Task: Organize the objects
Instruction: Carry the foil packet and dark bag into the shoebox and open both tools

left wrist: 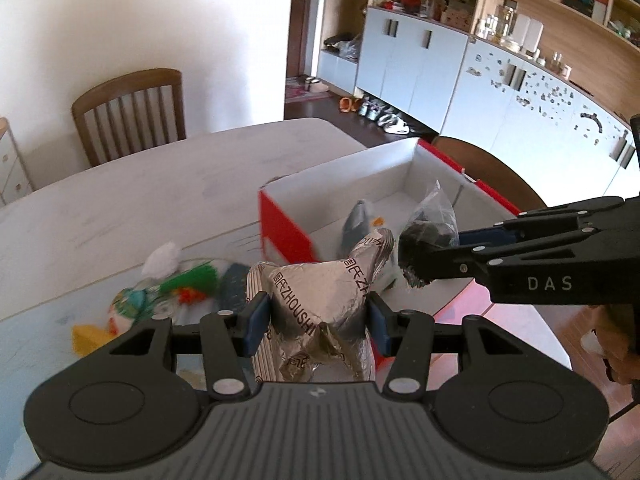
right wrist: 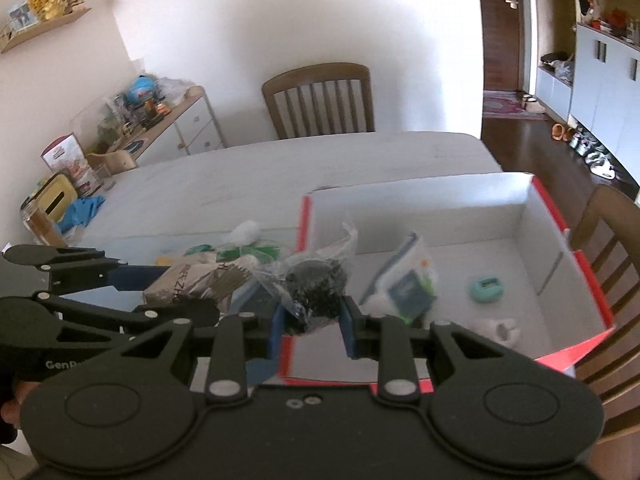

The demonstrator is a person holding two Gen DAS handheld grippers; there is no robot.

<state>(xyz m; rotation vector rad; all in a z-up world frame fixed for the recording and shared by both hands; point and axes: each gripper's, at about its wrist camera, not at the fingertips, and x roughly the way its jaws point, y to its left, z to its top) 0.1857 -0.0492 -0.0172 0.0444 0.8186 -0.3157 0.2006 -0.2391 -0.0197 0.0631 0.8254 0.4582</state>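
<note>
On the pale tabletop, at the left, lies a small heap of colourful packets and a white wad, not yet sorted. Just right of it, the left gripper is clamped on a crinkled silver foil pouch with printed lettering, held near the red-sided white cardboard box. Further right, the right gripper pinches a clear plastic bag of dark contents at the box's near edge. Inside lie a teal round gadget and a blue-green booklet. To do this well, carry each load fully past the rim, lower it onto bare floor, and release one at a time so the grippers do not collide.
</note>
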